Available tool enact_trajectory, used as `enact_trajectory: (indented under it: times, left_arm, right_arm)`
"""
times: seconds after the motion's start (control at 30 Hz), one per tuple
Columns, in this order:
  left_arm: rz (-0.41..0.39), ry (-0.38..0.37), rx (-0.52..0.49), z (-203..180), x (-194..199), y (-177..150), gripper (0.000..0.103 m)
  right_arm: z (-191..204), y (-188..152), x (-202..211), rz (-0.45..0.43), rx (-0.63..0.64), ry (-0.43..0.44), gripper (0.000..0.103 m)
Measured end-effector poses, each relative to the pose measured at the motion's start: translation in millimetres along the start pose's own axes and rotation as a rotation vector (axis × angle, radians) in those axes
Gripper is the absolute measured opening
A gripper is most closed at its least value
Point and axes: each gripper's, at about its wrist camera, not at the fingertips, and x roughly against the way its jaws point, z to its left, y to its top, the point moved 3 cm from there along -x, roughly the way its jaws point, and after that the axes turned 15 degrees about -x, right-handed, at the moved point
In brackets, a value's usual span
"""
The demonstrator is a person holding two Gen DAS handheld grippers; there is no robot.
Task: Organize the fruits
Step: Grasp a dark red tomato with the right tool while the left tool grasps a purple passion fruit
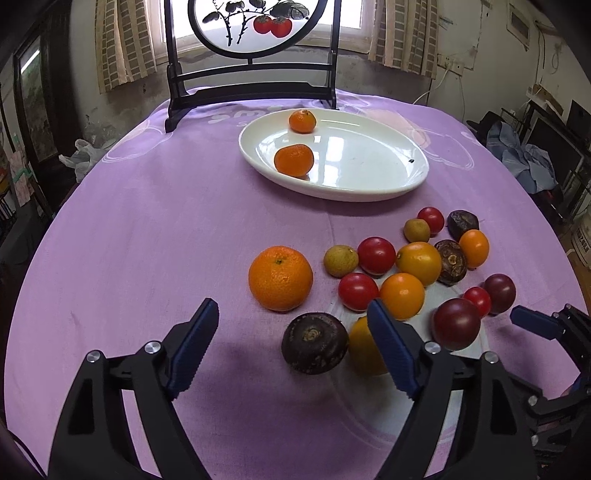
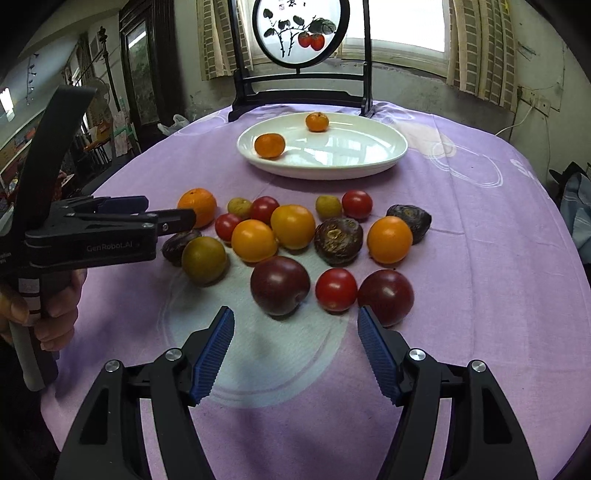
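Tangerines [image 2: 270, 145], two on white plate [image 2: 388, 158], five red tomatoes [image 2: 336, 289]

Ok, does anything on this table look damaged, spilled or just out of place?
Nothing is spilled or broken. Two mandarins sit on the white plate, and a small dark speck marks its rim. The dark brown fruits look wrinkled and scarred on top, though that may be natural.

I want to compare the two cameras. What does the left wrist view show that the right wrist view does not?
Only the left wrist view: heaped blue clothes at the right edge.

Only the right wrist view: the hand holding the left gripper.

Both: the white plate with two oranges, loose fruit on the purple cloth, and the painted screen.
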Motion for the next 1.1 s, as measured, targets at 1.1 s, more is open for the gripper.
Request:
enact_trajectory:
  times: [1.1]
  left_arm:
    - [0.054,-0.01,-0.042,5,-2,-28,0.083]
  right_arm:
    - [13,9,-40,0.046,0.028,-0.026,0.042]
